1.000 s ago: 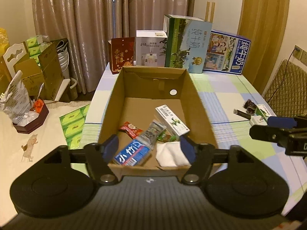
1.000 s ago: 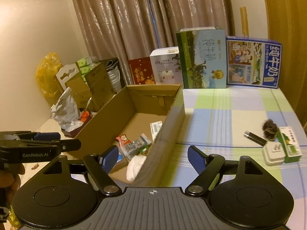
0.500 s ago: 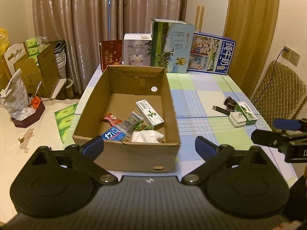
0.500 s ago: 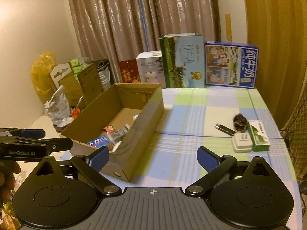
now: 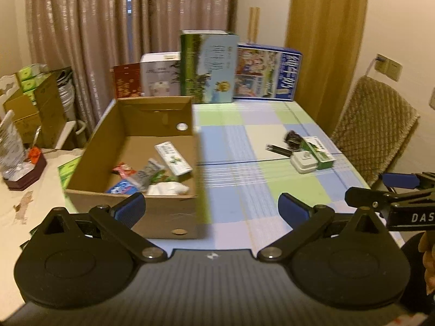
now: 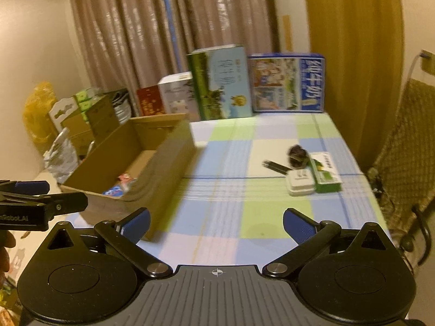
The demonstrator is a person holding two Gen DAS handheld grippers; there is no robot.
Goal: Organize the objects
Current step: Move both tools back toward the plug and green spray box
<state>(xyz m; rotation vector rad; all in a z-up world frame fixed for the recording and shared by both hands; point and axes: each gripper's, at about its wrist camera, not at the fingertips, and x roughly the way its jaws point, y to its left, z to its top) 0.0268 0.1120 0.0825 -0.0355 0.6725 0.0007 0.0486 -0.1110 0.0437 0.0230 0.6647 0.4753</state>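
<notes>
An open cardboard box (image 5: 160, 218) (image 6: 163, 160) stands on the left of the checked tablecloth (image 5: 244, 174) and holds several small packets, a white-green carton (image 5: 173, 158) and a white tissue. To the right lie a green-white box (image 5: 318, 149) (image 6: 325, 172), a white charger (image 5: 303, 160) (image 6: 299, 182), a black stick (image 5: 277, 149) (image 6: 275, 166) and a dark hair tie (image 5: 292, 137) (image 6: 297, 154). My left gripper (image 5: 212, 210) is open, near the box's front right corner. My right gripper (image 6: 216, 224) is open above the near table edge, holding nothing.
Tall printed cartons (image 5: 208, 66) (image 6: 288, 81) line the table's far edge before the curtains. A padded chair (image 5: 373, 125) stands at the right. Cardboard boxes (image 5: 35, 108) and a bag sit left of the table. The other gripper shows at each view's side.
Both grippers have pulled back from the box and swung right, so the small items on the right sit more central. Both jaws widened from a narrower opening a second ago.
</notes>
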